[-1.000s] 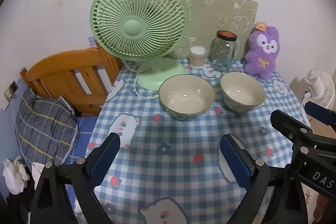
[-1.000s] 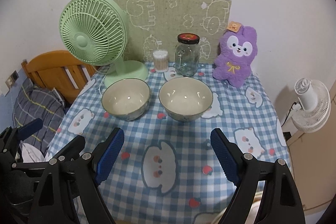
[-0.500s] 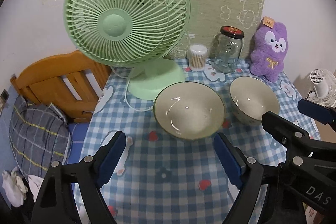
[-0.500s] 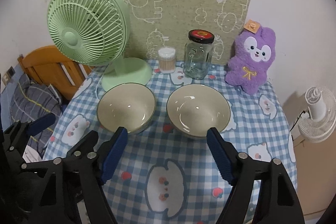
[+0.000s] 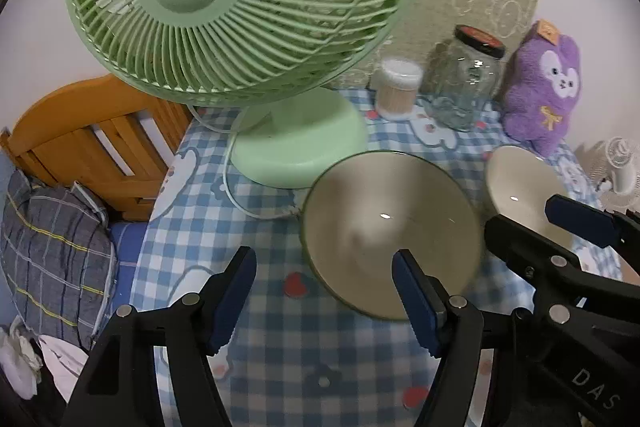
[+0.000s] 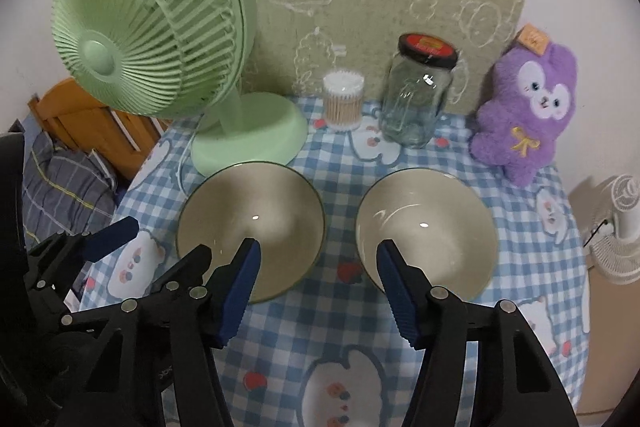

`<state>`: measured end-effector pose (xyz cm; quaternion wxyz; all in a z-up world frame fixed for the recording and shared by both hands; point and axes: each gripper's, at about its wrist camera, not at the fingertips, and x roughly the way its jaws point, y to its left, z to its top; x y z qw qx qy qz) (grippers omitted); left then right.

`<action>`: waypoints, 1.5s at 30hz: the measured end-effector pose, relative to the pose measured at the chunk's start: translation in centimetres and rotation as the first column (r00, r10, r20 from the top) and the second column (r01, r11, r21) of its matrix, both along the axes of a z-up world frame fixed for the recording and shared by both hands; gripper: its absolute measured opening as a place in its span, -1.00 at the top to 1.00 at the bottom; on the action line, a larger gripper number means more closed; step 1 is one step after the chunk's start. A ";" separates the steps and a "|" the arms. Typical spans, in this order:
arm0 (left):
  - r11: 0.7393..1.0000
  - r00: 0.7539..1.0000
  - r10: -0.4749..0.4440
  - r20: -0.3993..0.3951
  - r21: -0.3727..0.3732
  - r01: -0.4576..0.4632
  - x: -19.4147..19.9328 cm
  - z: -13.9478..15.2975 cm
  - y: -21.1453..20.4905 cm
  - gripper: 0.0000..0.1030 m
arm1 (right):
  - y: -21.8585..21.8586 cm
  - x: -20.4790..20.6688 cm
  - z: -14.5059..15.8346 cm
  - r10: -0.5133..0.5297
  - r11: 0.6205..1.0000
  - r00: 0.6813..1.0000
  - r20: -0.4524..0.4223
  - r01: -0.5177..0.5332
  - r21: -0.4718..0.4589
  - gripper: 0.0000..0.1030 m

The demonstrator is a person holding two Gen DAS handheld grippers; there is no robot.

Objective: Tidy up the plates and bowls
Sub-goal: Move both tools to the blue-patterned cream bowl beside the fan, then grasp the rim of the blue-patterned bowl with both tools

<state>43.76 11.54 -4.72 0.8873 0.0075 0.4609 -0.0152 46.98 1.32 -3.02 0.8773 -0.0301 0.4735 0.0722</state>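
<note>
Both hand-held grippers (image 5: 324, 295) (image 6: 316, 283) angle steeply downward, jaws closing, near two bowls (image 6: 250, 231).

Both grippers point steeply down toward the table, side by side and close together. The left gripper (image 5: 324, 291) has its blue-padded jaws closing, with nothing pressed between the pads; its right pad (image 5: 414, 301) sits over the near rim of a bowl. The right gripper (image 6: 314, 281) is likewise closing, its pads apart and gripping nothing. In the right wrist view the left gripper's black frame shows at the lower left, just beside the right one.
</note>
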 end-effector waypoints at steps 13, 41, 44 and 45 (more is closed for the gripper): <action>1.000 0.999 0.006 -0.049 -0.023 -0.008 2.5 -3.4 0.5 0.08 | 1.1 2.7 -3.7 -0.008 1.000 0.998 -0.066 0.009 0.020 0.25; 0.996 0.996 0.066 -0.057 -0.057 -0.069 4.0 -3.8 0.6 0.78 | 0.2 3.7 -4.9 -0.056 0.998 0.995 -0.083 0.056 0.007 0.77; 0.996 0.995 0.067 -0.073 -0.054 -0.071 4.0 -3.6 0.6 0.78 | 0.2 3.6 -4.8 -0.057 0.998 0.994 -0.090 0.058 0.015 0.79; 0.996 0.995 0.066 -0.079 -0.052 -0.071 3.9 -3.6 0.6 0.78 | 0.2 3.5 -4.8 -0.055 0.998 0.994 -0.095 0.057 0.018 0.79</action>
